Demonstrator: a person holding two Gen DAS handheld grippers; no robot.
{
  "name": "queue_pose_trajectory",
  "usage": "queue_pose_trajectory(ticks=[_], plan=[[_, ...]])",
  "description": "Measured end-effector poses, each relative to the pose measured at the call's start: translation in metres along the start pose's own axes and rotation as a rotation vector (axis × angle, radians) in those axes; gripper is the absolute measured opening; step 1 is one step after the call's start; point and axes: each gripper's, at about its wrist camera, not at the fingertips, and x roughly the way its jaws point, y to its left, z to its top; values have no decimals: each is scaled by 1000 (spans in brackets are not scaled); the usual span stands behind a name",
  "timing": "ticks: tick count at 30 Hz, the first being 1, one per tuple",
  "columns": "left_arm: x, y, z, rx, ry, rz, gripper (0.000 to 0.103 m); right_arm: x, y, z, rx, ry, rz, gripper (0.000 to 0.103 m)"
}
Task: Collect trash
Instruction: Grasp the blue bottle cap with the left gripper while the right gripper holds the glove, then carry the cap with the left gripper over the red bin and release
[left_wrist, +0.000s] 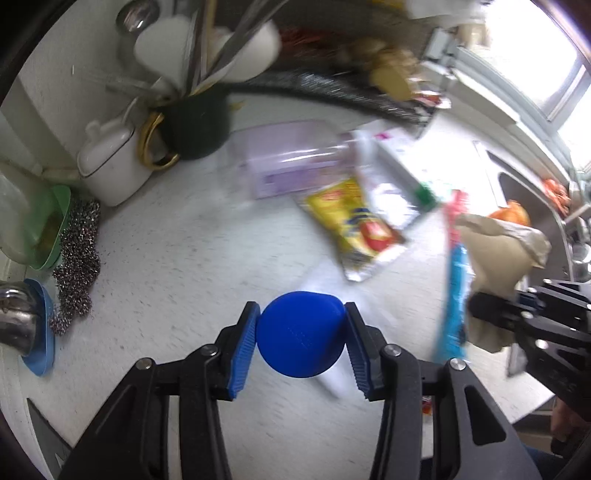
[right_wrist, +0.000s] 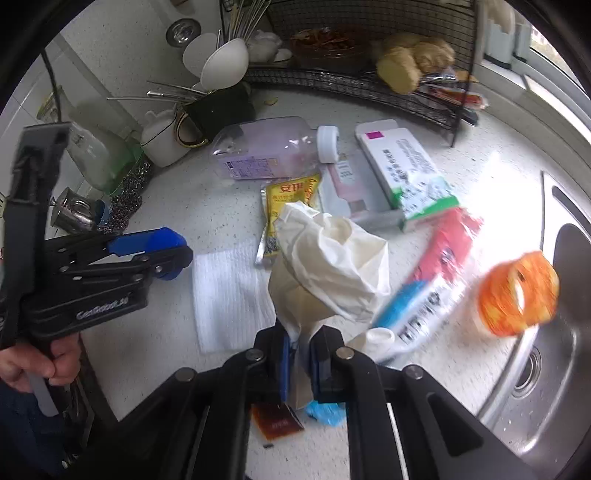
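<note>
Clamped between our left gripper's (left_wrist: 301, 334) pads sits a blue cap (left_wrist: 301, 332), lifted off the counter (left_wrist: 184, 258). Our right gripper (right_wrist: 297, 365) is clenched on crumpled paper (right_wrist: 332, 266). Beyond the paper, a yellow sachet (right_wrist: 291, 192), box (right_wrist: 402, 170) and bottle (right_wrist: 266, 151) remain, so we judge collecting barely begun.

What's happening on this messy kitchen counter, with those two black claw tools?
A person is clearing trash off a counter using a handheld claw in each hand. The left claw is shut on a round blue cap. The right claw is clamped on a crumpled beige paper bag. Still lying on the counter are a yellow sauce packet, a white paper towel, a clear plastic bottle, a green-and-white box and a red-and-blue wrapper.
</note>
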Motion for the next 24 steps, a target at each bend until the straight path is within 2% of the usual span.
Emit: queue_pose_trajectory(ticks=[4,11,17,24], plan=[[-25,-26,-19,41,-34,-36,43,-28,-9,-23,30,-38,-24,8],[-64,-91,-52,146,-77,-69,43,-85,-30,-84,97,-110,-66,8],[-96,-147,-100,232,-103,-100,43,-127,-42,-147,164,-166,-106,8],[-111,-217,-175,343,-88,-135,43,-166,-53,-240,254,-210,-145,8]])
